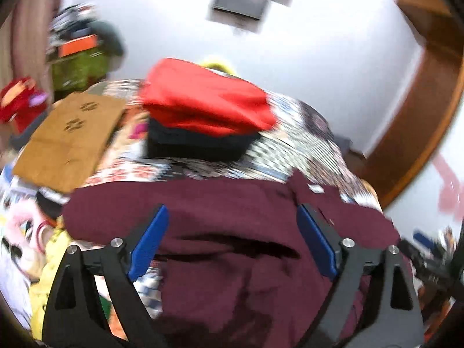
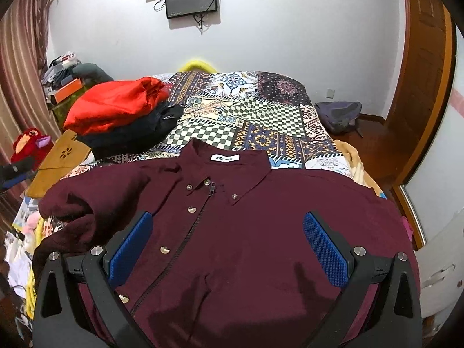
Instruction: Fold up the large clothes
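Both tools, left tool (image 1: 232, 232) and right tool (image 2: 227, 236), are spread wide, gripping nothing, over the maroon shirt (image 2: 246, 232) lying flat on the patchwork bed (image 2: 261, 110). Behind it, folded red clothes (image 2: 116, 107) sit on something dark, maybe trousers; the left view's blurry.

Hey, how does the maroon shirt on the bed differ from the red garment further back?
The maroon shirt lies spread open across the near end of the bed; the red garment is bundled into a compact heap. The maroon shirt rests directly on the patchwork cover, while the red garment sits on top of dark clothing. The maroon shirt shows buttons, a zip and a collar label; the red garment shows none. Neither is held by tongs.
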`<move>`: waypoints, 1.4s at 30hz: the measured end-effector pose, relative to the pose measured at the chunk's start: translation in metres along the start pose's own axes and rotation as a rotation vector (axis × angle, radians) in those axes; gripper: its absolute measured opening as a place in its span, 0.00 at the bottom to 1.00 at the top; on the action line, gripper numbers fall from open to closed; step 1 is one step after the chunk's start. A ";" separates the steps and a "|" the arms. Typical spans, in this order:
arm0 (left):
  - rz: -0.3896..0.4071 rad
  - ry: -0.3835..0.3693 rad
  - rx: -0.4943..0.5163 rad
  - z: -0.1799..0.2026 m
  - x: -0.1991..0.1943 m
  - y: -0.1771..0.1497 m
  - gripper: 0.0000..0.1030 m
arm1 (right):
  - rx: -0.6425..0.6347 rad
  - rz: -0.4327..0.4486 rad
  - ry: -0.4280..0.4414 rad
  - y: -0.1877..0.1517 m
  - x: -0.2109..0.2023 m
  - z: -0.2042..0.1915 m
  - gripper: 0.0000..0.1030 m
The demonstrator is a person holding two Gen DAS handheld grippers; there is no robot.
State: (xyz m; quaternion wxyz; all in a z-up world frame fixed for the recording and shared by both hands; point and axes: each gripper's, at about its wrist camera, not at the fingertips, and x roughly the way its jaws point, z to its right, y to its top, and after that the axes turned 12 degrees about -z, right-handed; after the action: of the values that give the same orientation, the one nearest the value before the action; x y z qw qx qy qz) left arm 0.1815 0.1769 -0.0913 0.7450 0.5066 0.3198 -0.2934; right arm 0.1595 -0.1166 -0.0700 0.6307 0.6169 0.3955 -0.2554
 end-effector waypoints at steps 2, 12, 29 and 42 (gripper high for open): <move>-0.005 0.029 -0.098 -0.036 0.002 0.002 0.88 | -0.008 -0.006 -0.004 0.001 0.003 -0.003 1.00; -0.128 0.003 -0.483 -0.171 0.056 -0.026 0.88 | -0.049 -0.041 -0.054 0.006 0.017 -0.017 1.00; -0.129 0.142 -0.484 -0.183 0.118 -0.004 0.37 | -0.097 -0.091 -0.080 0.013 0.037 -0.032 1.00; 0.061 0.066 -0.164 -0.071 0.040 0.058 0.06 | -0.014 -0.028 -0.039 0.009 0.016 -0.001 1.00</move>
State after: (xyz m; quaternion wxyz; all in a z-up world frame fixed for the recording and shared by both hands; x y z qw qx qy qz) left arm 0.2373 0.2574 -0.1095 0.7814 0.4631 0.3517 -0.2265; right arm 0.1758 -0.1124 -0.0776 0.6390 0.6019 0.3933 -0.2734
